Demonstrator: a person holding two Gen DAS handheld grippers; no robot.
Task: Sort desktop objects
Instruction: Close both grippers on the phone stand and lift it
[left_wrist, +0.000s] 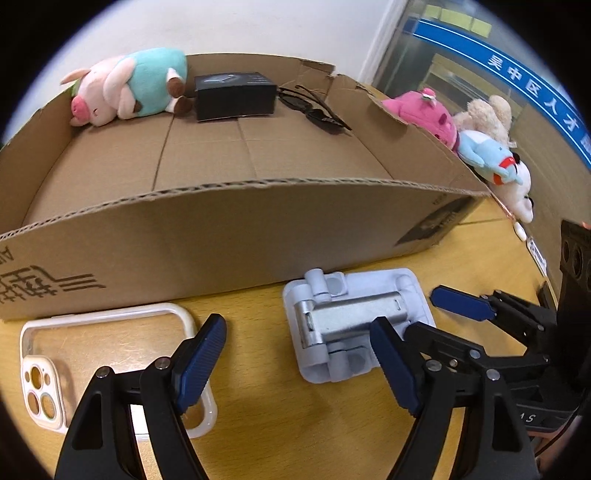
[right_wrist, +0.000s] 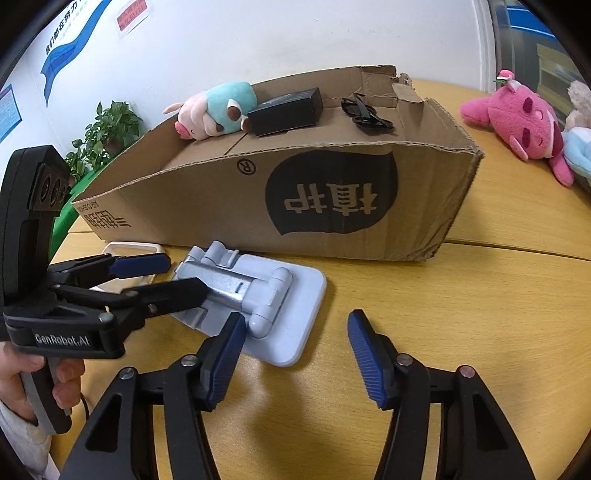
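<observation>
- Wooden tabletop (right_wrist: 480, 314) carries everything we see, pale yellow under both grippers.
- Cardboard box (left_wrist: 221, 236) sits at twelve o'clock from us, open-topped; along its far wall lie a pig plush (left_wrist: 125, 88), a black box (left_wrist: 236, 96) and dark sunglasses (left_wrist: 314, 107).
- Pink plush (right_wrist: 517, 118) lies on the table at two o'clock in the right wrist view, outside the carton.
- Our left gripper (left_wrist: 299, 362) is spread wide, nothing pinched.
- Our right gripper (right_wrist: 295, 354) is also parted and empty.
- Grey phone stand (left_wrist: 354, 321) lies flat, folded, just before the carton, partly between the left gripper's tips.
- Clear phone case (left_wrist: 110, 369) lies at nine o'clock from the stand.
</observation>
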